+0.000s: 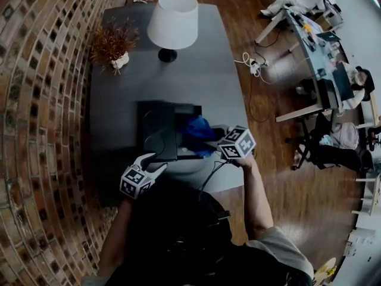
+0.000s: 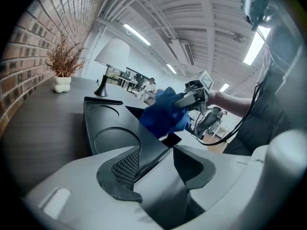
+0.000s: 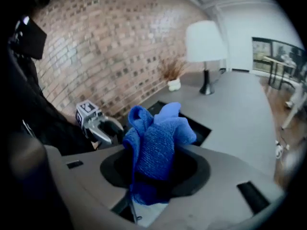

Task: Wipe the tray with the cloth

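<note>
A dark tray (image 1: 156, 130) with round recesses lies on the grey table (image 1: 220, 82), close to the front edge. My left gripper (image 1: 153, 161) is shut on the tray's near rim. In the left gripper view the tray (image 2: 108, 123) runs in between the pads of that gripper (image 2: 156, 164). My right gripper (image 1: 212, 139) is shut on a bunched blue cloth (image 1: 196, 130) and holds it just above the tray's right part. The right gripper view shows the cloth (image 3: 156, 143) standing up out of the jaws, with the tray (image 3: 200, 127) behind it and the left gripper (image 3: 112, 127) to the left.
A lamp with a white shade (image 1: 171, 19) and a dried plant in a white pot (image 1: 116, 43) stand at the far end of the table. A brick wall (image 1: 36, 100) runs along the left. Wooden floor, cables and desks with seated people lie to the right.
</note>
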